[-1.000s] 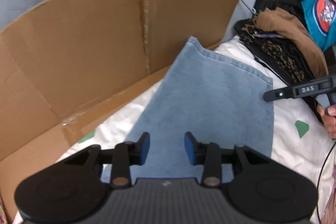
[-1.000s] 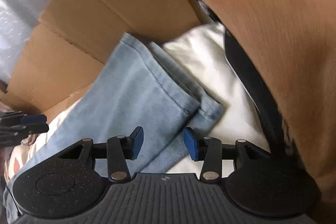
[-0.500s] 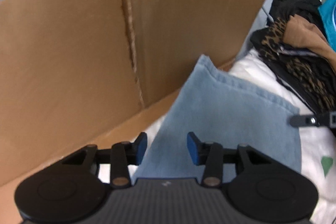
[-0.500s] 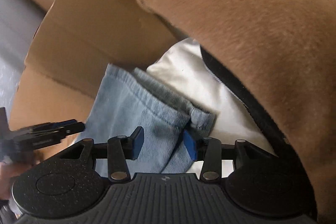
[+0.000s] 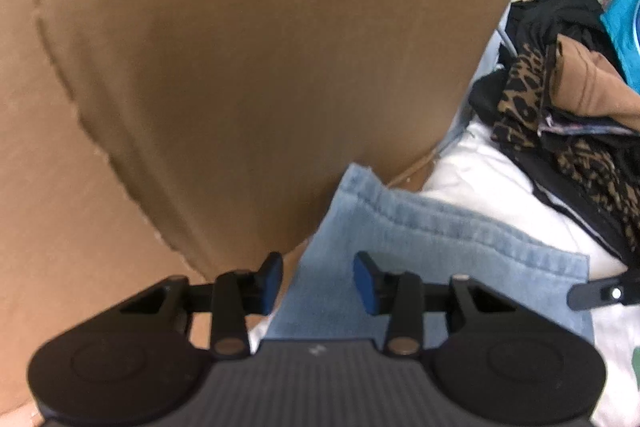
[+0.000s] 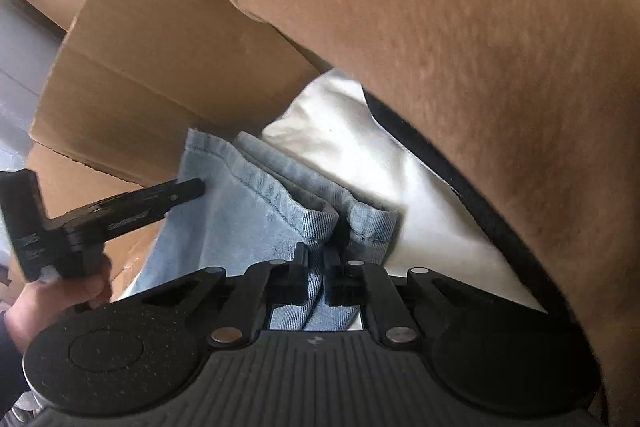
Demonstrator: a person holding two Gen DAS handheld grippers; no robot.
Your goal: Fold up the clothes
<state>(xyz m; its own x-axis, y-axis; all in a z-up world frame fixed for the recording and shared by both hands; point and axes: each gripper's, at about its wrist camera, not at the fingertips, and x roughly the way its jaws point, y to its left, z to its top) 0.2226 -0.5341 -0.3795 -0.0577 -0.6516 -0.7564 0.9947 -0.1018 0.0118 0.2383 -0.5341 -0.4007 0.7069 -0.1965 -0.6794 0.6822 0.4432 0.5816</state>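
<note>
Light blue jeans (image 5: 440,259) lie folded on white bedding (image 5: 500,179), hem end against a cardboard wall. My left gripper (image 5: 318,279) hangs over the hem's left corner. Its jaws are closing, and the denim's edge runs below the gap, with the blue pads (image 5: 272,273) apart from the cloth. In the right wrist view my right gripper (image 6: 320,259) is shut on the jeans (image 6: 248,211) at the hem's right corner, the denim bunched between its jaws. The left gripper (image 6: 192,187) shows there side-on, held by a hand (image 6: 60,299). The right gripper's tip (image 5: 600,293) shows at the left view's right edge.
A tall cardboard sheet (image 5: 240,67) stands close behind and left of the jeans. A heap of clothes lies to the right: a leopard-print piece (image 5: 520,99), a brown garment (image 5: 592,95) and a teal item (image 5: 624,19). The brown garment (image 6: 480,47) looms over my right gripper.
My right gripper has shut on the jeans' hem corner and rolled a little. My left gripper has moved forward and down to the hem's left corner by the cardboard, its jaws narrowing.
</note>
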